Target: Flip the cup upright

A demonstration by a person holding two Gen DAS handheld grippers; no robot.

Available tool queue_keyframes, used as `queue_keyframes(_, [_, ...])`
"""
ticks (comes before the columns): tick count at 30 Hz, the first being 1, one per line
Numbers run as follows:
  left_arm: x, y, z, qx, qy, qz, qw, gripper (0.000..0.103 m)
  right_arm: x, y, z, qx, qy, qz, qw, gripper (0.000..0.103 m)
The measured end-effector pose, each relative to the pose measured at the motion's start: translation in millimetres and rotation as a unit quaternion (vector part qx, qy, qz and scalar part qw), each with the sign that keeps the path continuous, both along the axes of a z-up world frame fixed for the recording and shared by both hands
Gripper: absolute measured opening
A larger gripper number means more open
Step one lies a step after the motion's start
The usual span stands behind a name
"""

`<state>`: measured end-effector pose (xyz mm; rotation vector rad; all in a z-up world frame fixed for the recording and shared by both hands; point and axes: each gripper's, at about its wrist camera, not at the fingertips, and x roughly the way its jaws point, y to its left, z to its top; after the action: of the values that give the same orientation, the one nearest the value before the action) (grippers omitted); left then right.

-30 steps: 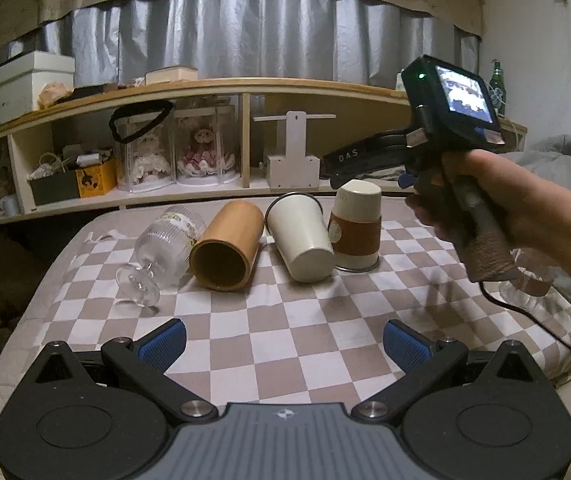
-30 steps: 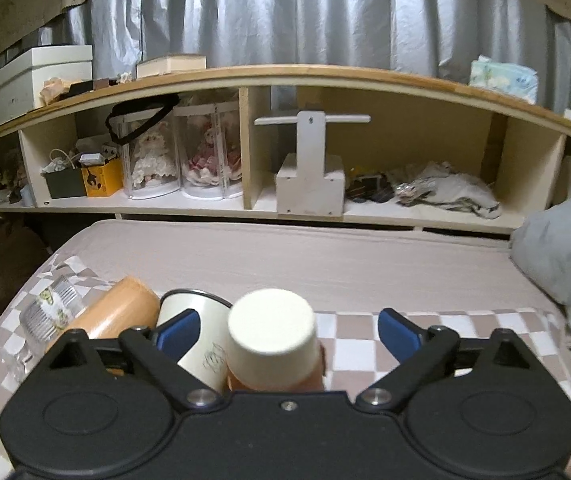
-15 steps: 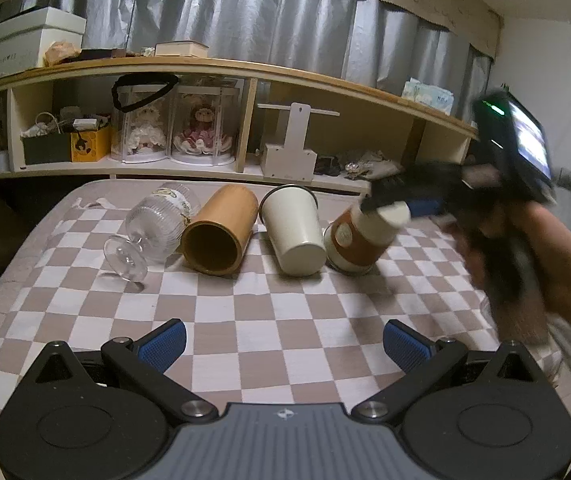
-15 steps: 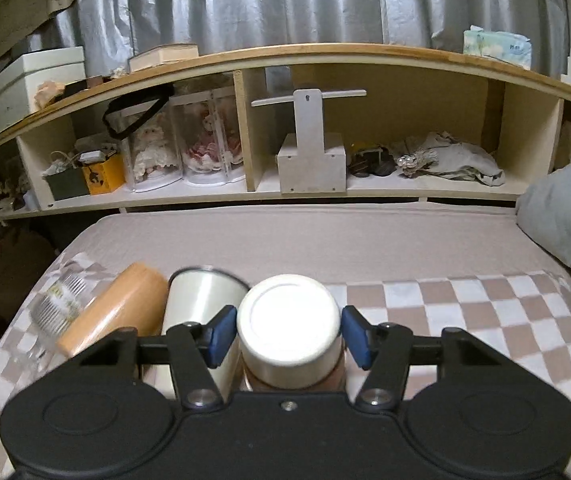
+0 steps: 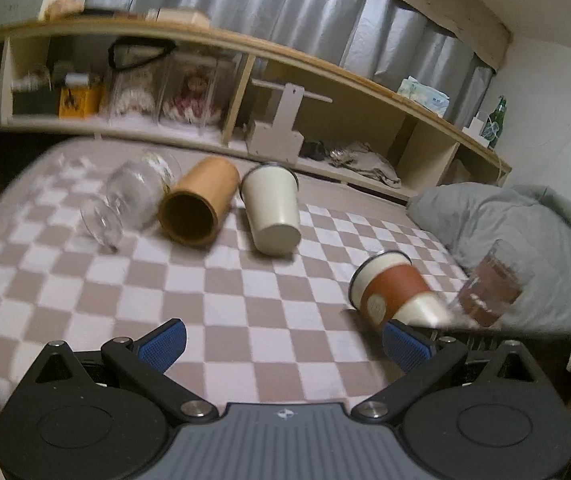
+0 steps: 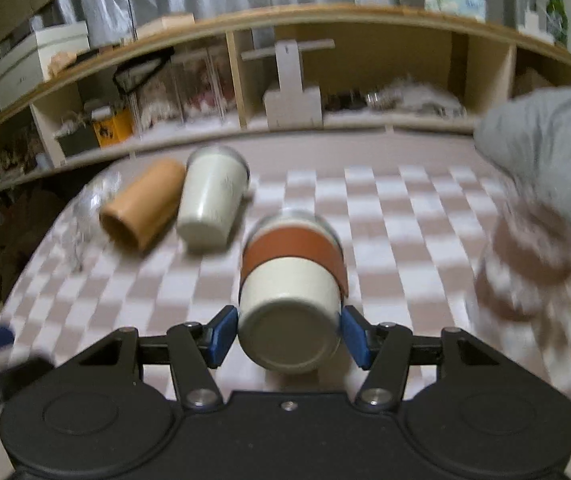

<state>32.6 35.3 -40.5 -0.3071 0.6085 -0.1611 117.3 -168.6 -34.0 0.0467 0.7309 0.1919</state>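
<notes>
Checkered bedspread below, the right tongs pinch a sleeved paper cup by its base, tipped mid-flip above the bed (left tongs spread, idle); next, likely, rotating it mouth-up.

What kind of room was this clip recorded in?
Most likely a bedroom at home: cups lie on a checkered blanket over what looks like a bed, a grey pillow sits at its edge, and a wooden shelf with dolls stands before curtains.
</notes>
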Motion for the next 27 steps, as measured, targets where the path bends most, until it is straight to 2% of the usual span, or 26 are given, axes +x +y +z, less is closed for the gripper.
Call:
queue_keyframes(4, [11.3,6.3,-6.5,-0.082,0.045,-0.006,0.9956,0.102,-15.0,-4.6,-17.6,0.0,0.032,-0.005,0.999,0.058])
queue_keyframes(8, [34.3,6.2,-10.7,-0.158,0.098,-0.01,0.9825,0.102,-15.8,-5.2,-32.1,0.0,0.06,-0.001,0.998,0.058])
queue_keyframes(11, [54.7,-3.5,-6.6,-0.194,0.119,-0.023,0.9736,0.102,-18.5,-4.1,-33.0,-0.008,0.052,0.011,0.999,0.058])
queue_keyframes(15, [87.8,-29.1,-2.3,-0.183,0.134,-0.037,0.9733,0.102,-21.1,-9.8,-34.7,-0.001,0.049,0.019,0.999,0.058])
queue_keyframes(21, [140.5,-68.3,-17.3,-0.168,0.186,-0.053,0.9667,0.103,-18.3,-21.0,-35.6,0.024,0.053,0.026,0.998,0.058])
queue_keyframes(27, [166.5,-94.6,-26.6,-0.132,0.205,-0.052,0.9685,0.102,-17.5,-26.1,-37.0,0.038,0.054,0.034,0.997,0.058])
